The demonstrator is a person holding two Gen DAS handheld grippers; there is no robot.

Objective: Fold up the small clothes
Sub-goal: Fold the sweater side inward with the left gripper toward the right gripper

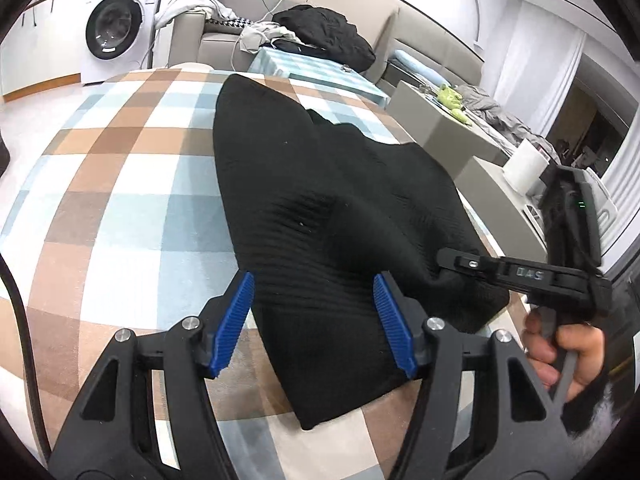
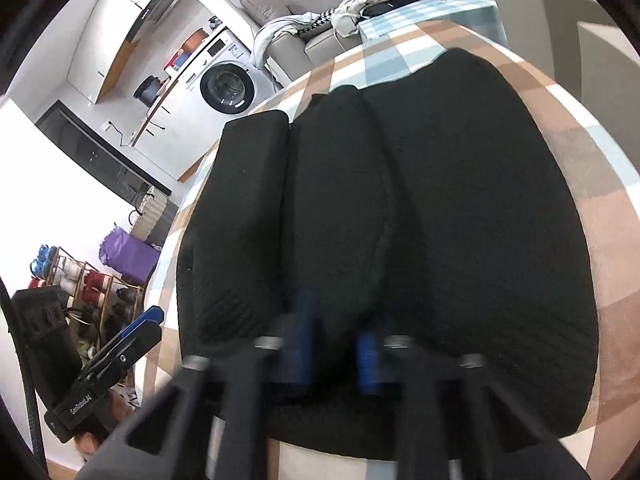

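Observation:
A black ribbed garment [image 1: 320, 184] [image 2: 440, 220] lies spread on the table's checked brown, blue and white cloth [image 1: 120, 200] [image 2: 580, 152], with long folds running away from me. My left gripper [image 1: 315, 324] is open, its blue pads [image 1: 236, 324] standing on either side of the garment's near edge without pressing it. In the right wrist view it [image 2: 154, 318] shows side-on at the garment's left side. My right gripper [image 2: 334, 350] is blurred, its blue pads close together with a fold of black cloth pinched between them. In the left wrist view its tip [image 1: 444, 258] digs into the bunched near-right corner.
A person's hand [image 1: 568, 356] holds the right gripper's handle. Beyond the table are a washing machine [image 1: 116, 28] [image 2: 226, 88], a sofa with a dark clothes pile [image 1: 324, 32], and a white roll [image 1: 524, 164] on a side unit. A shoe rack [image 2: 88, 284] stands on the floor.

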